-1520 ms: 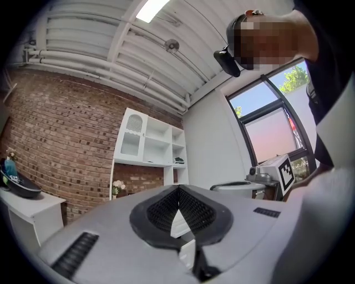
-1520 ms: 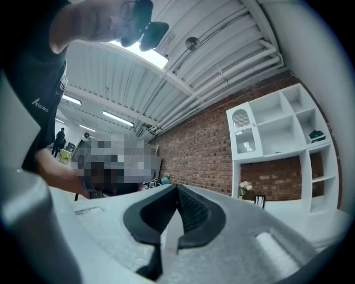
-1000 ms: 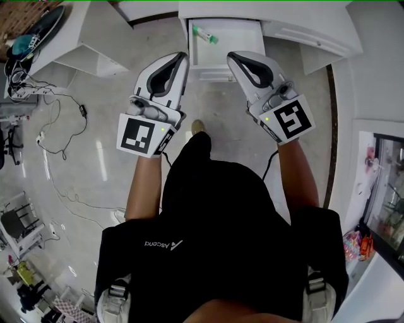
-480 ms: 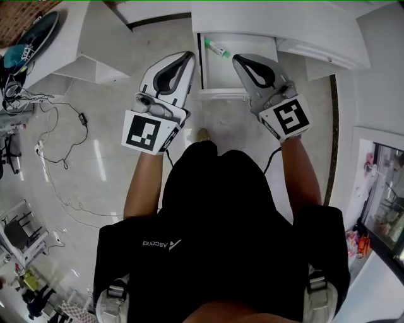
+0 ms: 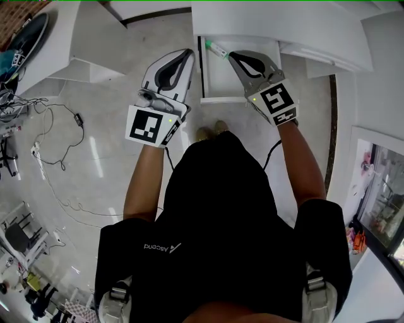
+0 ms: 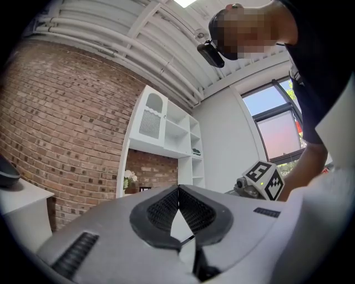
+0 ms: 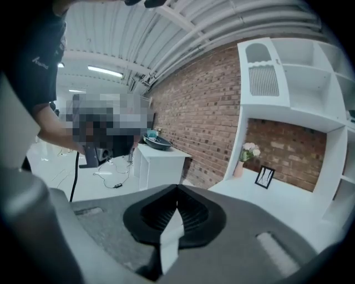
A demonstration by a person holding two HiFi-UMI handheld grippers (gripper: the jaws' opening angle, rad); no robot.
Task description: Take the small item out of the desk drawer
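The white desk drawer (image 5: 222,99) stands pulled open at the top of the head view. A small pale tube with a green cap (image 5: 213,46) lies at its back left. My right gripper (image 5: 232,56) hangs over the drawer's right side, jaws shut and empty, tips just right of the tube. My left gripper (image 5: 188,53) is left of the drawer, outside its wall, over the floor. In the left gripper view its jaws (image 6: 178,189) meet with nothing between them. The right gripper view shows the same for the right gripper (image 7: 177,192).
The white desk top (image 5: 278,19) runs across the top, above the drawer. A white cabinet (image 5: 88,38) stands at the upper left. Cables (image 5: 57,139) trail over the shiny floor at the left. A glass-fronted case (image 5: 385,189) is at the right edge. The person's shoes (image 5: 211,132) are below the drawer front.
My right gripper has moved forward and left over the open drawer, closer to the green-capped tube. The left gripper has stayed beside the drawer. Both stay shut.
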